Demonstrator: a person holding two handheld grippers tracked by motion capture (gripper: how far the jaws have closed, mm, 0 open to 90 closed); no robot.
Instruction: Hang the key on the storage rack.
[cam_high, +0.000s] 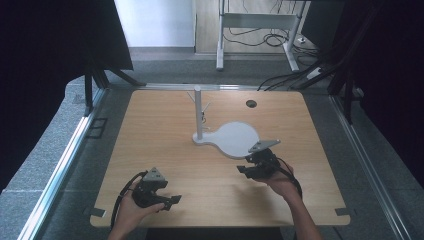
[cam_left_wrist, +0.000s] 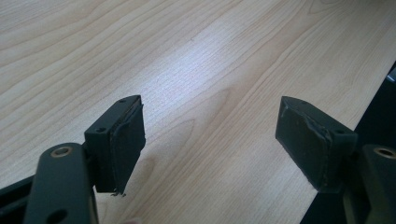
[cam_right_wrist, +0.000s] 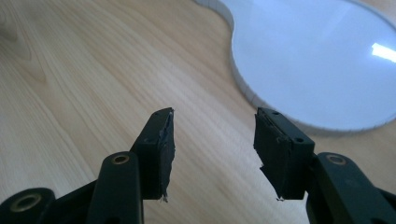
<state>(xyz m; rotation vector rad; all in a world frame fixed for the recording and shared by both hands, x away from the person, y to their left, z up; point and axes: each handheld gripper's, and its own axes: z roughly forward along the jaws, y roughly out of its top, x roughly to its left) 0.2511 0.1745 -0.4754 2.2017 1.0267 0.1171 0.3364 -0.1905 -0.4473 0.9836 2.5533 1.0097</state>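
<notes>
Pale wooden table (cam_high: 165, 130) spreads under both your tools, with grey carpet around it. Your left gripper (cam_left_wrist: 210, 140) hangs over bare wood near the table's front edge, jaws spread wide and empty. Your right gripper (cam_right_wrist: 212, 149) also stands parted, holding nothing — just ahead of its fingertips and to their right lies the flat white rounded base plate (cam_right_wrist: 317, 56), whose slim white upright post (cam_high: 198, 112) rises farther off.
</notes>
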